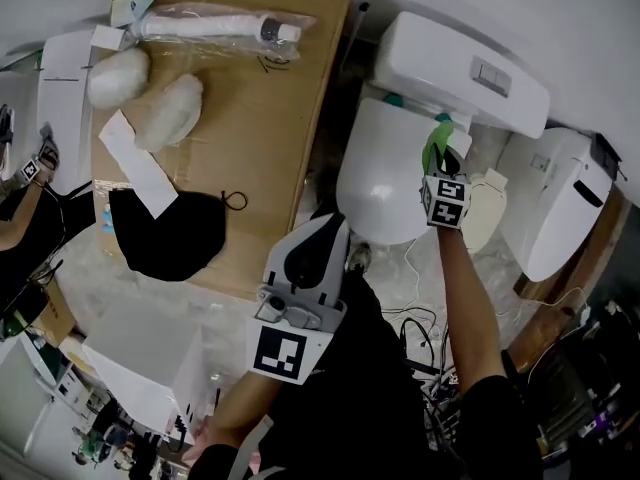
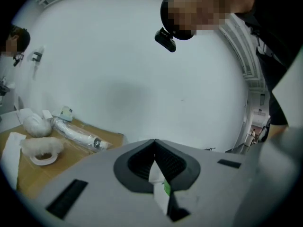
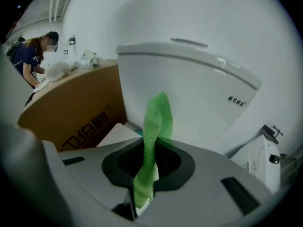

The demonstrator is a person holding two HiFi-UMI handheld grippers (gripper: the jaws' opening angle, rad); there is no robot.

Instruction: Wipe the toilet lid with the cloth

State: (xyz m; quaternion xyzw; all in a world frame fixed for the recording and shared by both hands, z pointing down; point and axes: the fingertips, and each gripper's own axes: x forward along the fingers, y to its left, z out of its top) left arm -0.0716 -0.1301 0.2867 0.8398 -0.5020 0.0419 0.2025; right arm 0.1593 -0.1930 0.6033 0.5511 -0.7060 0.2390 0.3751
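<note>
The white toilet lid [image 1: 385, 183] lies closed below the tank [image 1: 460, 73] at the middle right of the head view. My right gripper [image 1: 445, 158] is over the lid's far right side, near the tank, shut on a green cloth [image 1: 437, 146]. In the right gripper view the cloth [image 3: 154, 126] stands up from between the jaws of that gripper [image 3: 147, 174], with the tank [image 3: 189, 89] close ahead. My left gripper [image 1: 330, 230] sits at the lid's near left edge, off the lid. Seen in its own view, the left gripper [image 2: 155, 167] is shut with nothing in it.
A large cardboard box [image 1: 250, 98] stands left of the toilet, carrying a black cloth [image 1: 165, 233], white wrapped bundles [image 1: 170, 113] and a bagged tube [image 1: 215, 23]. A white appliance [image 1: 560, 203] stands to the right. Cables [image 1: 420, 318] lie on the floor. Another person [image 1: 25, 183] is at far left.
</note>
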